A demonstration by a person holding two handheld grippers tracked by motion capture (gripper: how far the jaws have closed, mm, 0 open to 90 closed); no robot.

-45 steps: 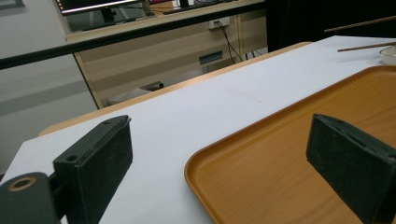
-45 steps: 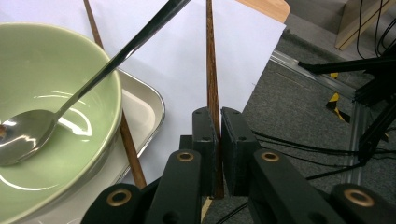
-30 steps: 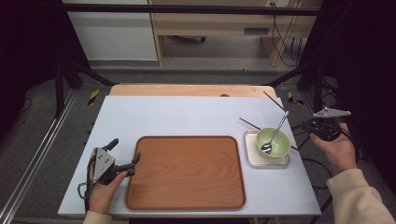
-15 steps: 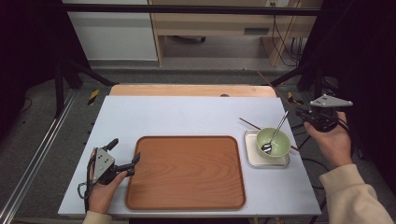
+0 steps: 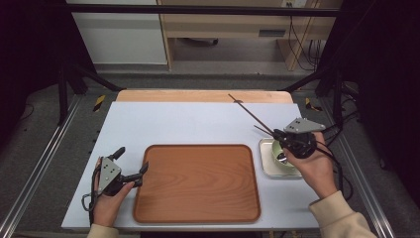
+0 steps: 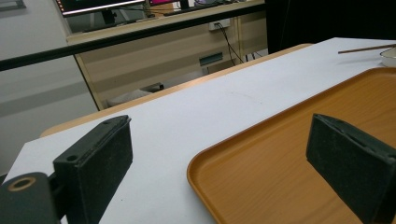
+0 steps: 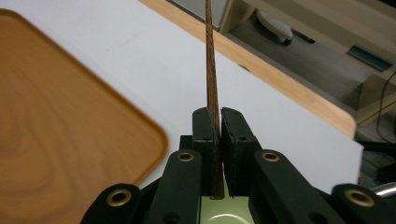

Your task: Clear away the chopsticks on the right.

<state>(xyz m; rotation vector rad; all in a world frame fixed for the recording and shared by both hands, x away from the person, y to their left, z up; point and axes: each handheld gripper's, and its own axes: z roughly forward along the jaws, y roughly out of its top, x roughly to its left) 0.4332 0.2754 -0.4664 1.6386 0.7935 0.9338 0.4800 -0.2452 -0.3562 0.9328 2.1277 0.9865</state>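
I have the right gripper (image 7: 215, 122) pinched on one chopstick (image 7: 209, 60) near its thick end, centre frame: light, stiff, slick, likely to pivot; left gripper (image 6: 224, 163) wide, empty.

No writing, label, brand, number or sign could be read anywhere; the monitor in the left gripper view was too blurred.

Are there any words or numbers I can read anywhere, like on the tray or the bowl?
None can be read.
The wooden tray, the green bowl and the chopstick clamped in the right gripper bear no writing.
The screen strip at the top of the left gripper view is too blurred to read.
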